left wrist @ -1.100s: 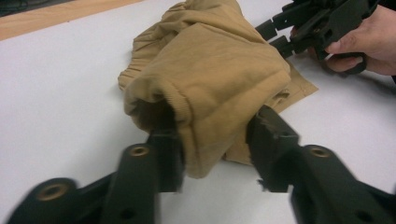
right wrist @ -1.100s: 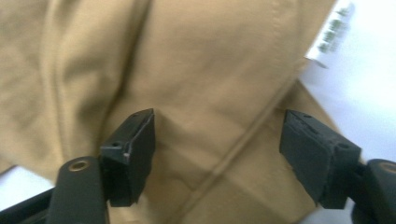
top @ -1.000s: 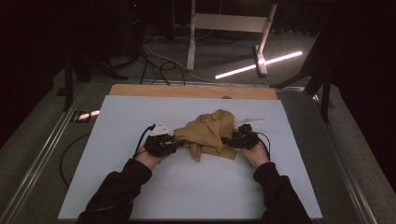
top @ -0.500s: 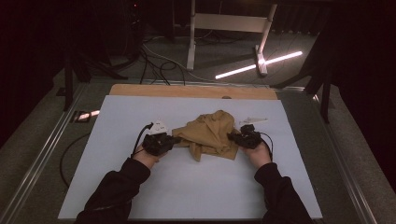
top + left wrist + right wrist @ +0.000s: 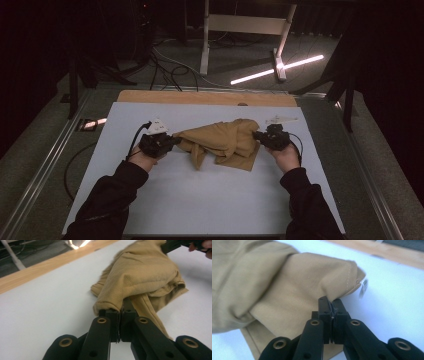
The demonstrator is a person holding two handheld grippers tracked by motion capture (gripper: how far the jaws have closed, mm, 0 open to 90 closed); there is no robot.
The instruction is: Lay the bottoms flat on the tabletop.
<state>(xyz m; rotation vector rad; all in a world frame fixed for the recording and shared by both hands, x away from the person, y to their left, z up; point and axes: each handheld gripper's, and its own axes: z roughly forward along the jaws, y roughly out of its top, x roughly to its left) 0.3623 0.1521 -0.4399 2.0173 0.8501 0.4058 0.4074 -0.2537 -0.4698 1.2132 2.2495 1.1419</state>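
Observation:
A tan cloth garment (image 5: 225,142) lies bunched in the middle of the white table (image 5: 200,200). My left gripper (image 5: 173,141) is shut on the cloth's left edge; in the left gripper view its jaws pinch a fold of the cloth (image 5: 140,277) at the gripper (image 5: 120,312). My right gripper (image 5: 256,135) is shut on the cloth's right edge. The right gripper view has its jaws pressed together at the gripper (image 5: 332,305) on a stitched hem of the cloth (image 5: 294,290), next to a small white label (image 5: 364,285).
A wooden strip (image 5: 205,98) runs along the table's far edge. A small white object (image 5: 280,119) lies beyond my right gripper. Cables (image 5: 165,70) and a stand (image 5: 245,30) sit on the floor behind. Metal rails (image 5: 45,165) flank the table.
Both grippers have moved apart, left to the left and right to the right, drawing the cloth wider between them.

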